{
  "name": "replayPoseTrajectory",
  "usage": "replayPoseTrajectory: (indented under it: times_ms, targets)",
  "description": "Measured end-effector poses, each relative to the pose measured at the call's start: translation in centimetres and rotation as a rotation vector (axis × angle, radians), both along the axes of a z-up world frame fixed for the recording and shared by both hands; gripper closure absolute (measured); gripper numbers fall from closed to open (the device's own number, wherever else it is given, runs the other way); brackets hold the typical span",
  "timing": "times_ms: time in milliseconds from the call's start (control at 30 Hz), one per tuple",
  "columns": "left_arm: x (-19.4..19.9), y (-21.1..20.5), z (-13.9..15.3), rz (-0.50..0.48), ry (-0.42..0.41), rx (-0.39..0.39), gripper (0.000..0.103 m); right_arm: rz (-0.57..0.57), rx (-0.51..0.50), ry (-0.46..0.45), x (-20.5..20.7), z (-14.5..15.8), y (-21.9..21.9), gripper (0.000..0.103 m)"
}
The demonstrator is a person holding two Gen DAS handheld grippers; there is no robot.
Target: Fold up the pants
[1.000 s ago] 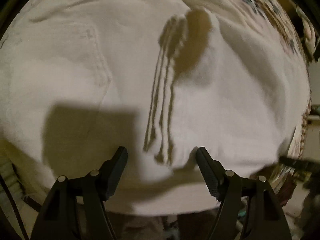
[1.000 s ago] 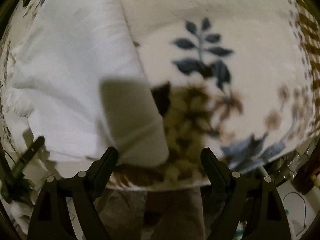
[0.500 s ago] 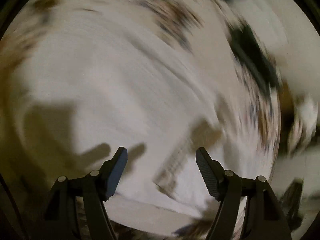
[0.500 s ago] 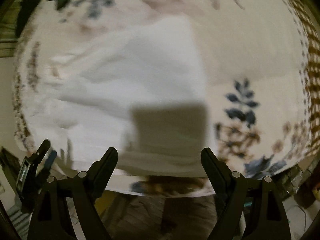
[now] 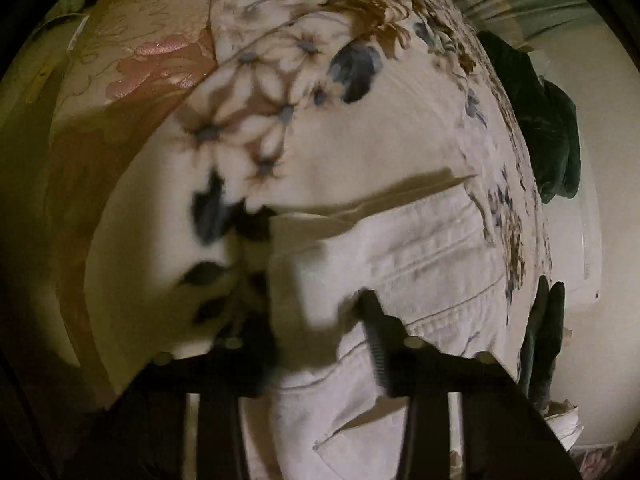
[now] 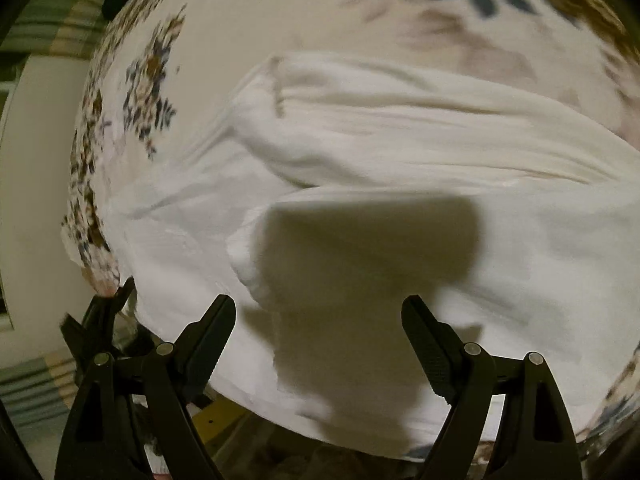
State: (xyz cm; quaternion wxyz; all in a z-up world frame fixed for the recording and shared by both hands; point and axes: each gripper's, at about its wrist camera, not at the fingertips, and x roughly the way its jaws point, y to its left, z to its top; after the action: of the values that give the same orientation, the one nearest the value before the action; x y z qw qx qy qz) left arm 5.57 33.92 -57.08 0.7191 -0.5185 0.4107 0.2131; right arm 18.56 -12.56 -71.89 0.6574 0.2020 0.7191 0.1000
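The white pants (image 5: 400,264) lie on a floral bedspread (image 5: 320,80), one corner between the fingers of the left gripper (image 5: 320,332), whose jaws have just been closing (whether the pads press yet is blurred). Ahead of the right gripper (image 6: 318,344), spread wide and empty, the pants lie rumpled.

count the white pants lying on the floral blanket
1: the white pants lie crumpled on the floral blanket, near its edge; the right wrist view shows the same pair. Dark green clothing beyond the blanket is too unclear to identify.
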Motion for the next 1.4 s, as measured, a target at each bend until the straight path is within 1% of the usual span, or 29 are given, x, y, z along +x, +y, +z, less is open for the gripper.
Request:
replayPoseTrajectory:
  times_ms: [67, 100, 133, 167, 200, 233, 300, 333, 433, 500, 567, 633, 700, 733, 767, 800, 833, 900, 967, 1033, 1100, 1133, 1167, 1200, 1233, 1267, 1300, 1367, 1400]
  targets:
    - [-0.1, -0.1, -0.9, 0.024, -0.047, -0.039, 0.066, 0.014, -0.009, 0.014, -0.1, -0.5, 0.8, 0.016]
    - [-0.1, -0.2, -1.4, 0.023, -0.082, -0.057, 0.058, 0.018, -0.013, 0.018, -0.2, -0.7, 1.1, 0.016]
    - [-0.2, -0.3, -1.8, 0.018, -0.129, -0.077, 0.043, 0.021, -0.020, 0.024, -0.3, -0.8, 1.2, 0.016]
    - [0.3, -0.7, -1.9, 0.012, -0.154, -0.089, 0.041, 0.024, -0.021, 0.031, -0.4, -1.0, 1.4, 0.016]
    - [0.3, -0.7, -1.8, 0.007, -0.147, -0.086, 0.043, 0.024, -0.021, 0.038, -0.5, -1.0, 1.3, 0.016]
    - [0.3, -0.7, -1.6, -0.003, -0.138, -0.078, 0.048, 0.019, -0.023, 0.046, -0.7, -1.2, 1.3, 0.016]
    - [0.3, -0.4, -1.0, -0.027, -0.120, -0.052, 0.074, 0.004, -0.010, 0.049, -0.9, -1.3, 1.1, 0.016]
    - [0.5, -0.6, -0.6, -0.032, -0.118, -0.039, 0.079, -0.006, -0.002, 0.046, -1.0, -1.2, 0.9, 0.016]
    - [0.9, -1.5, 2.1, -0.087, -0.116, 0.068, 0.087, -0.032, 0.022, 0.022, -1.2, -0.7, 0.2, 0.016]
    - [0.9, -2.8, 3.9, -0.115, -0.131, 0.125, 0.088, -0.036, 0.028, 0.002, -1.4, -0.2, -0.2, 0.016]
    - [0.6, -4.7, 7.1, -0.161, -0.168, 0.193, 0.089, -0.041, 0.038, -0.010, -1.6, 0.3, -0.8, 0.016]
    - [1.0, -7.2, 10.4, -0.219, -0.223, 0.238, 0.089, -0.054, 0.053, -0.025, -1.9, 1.0, -2.0, 0.016]
    - [1.3, -10.8, 13.7, -0.300, -0.282, 0.273, 0.089, -0.074, 0.063, -0.044, -2.3, 2.0, -3.8, 0.016]
    - [1.5, -12.4, 14.7, -0.333, -0.307, 0.277, 0.089, -0.088, 0.066, -0.054, -2.5, 2.5, -4.7, 0.016]
    - [1.7, -15.3, 16.2, -0.397, -0.326, 0.294, 0.089, -0.105, 0.066, -0.065, -2.7, 3.2, -5.8, 0.016]
    - [1.9, -17.9, 17.0, -0.453, -0.340, 0.304, 0.089, -0.123, 0.064, -0.077, -2.9, 3.8, -7.0, 0.016]
    - [2.2, -20.3, 17.3, -0.499, -0.353, 0.293, 0.089, -0.145, 0.061, -0.090, -3.2, 4.5, -8.5, 0.016]
    - [2.6, -25.2, 16.8, -0.590, -0.346, 0.260, 0.089, -0.192, 0.046, -0.109, -4.0, 5.8, -12.1, 0.016]
    - [2.6, -30.5, 14.9, -0.685, -0.324, 0.212, 0.089, -0.243, 0.019, -0.119, -4.9, 6.8, -15.9, 0.016]
    - [3.1, -35.2, 12.3, -0.781, -0.280, 0.211, 0.090, -0.275, -0.021, -0.112, -5.8, 7.1, -19.5, 0.016]
    - [3.1, -39.3, 8.7, -0.885, -0.217, 0.236, 0.090, -0.294, -0.047, -0.096, -6.6, 6.9, -22.5, 0.016]
    - [3.0, -40.8, 7.3, -0.927, -0.186, 0.250, 0.089, -0.297, -0.054, -0.083, -6.7, 6.6, -23.7, 0.016]
    - [3.0, -42.2, 5.4, -0.973, -0.134, 0.260, 0.089, -0.293, -0.053, -0.068, -6.9, 6.4, -24.9, 0.016]
    - [3.2, -42.9, 3.6, -0.991, -0.078, 0.251, 0.088, -0.287, -0.049, -0.061, -7.0, 6.1, -25.5, 0.016]
    - [3.3, -43.2, 2.6, -0.998, -0.037, 0.247, 0.087, -0.279, -0.032, -0.052, -7.0, 6.0, -26.2, 0.016]
    - [3.4, -43.3, 2.7, -1.002, -0.024, 0.253, 0.087, -0.276, -0.013, -0.049, -6.9, 5.9, -26.2, 0.016]
    - [3.4, -43.4, 3.2, -1.006, -0.027, 0.258, 0.084, -0.271, 0.032, -0.050, -6.7, 5.7, -26.5, 0.016]
    - [3.6, -43.3, 5.0, -1.040, -0.058, 0.248, 0.063, -0.255, 0.106, -0.055, -6.3, 5.6, -26.2, 0.016]
    - [3.6, -43.1, 5.8, -1.059, -0.071, 0.228, 0.030, -0.241, 0.149, -0.053, -6.0, 5.3, -26.0, 0.016]
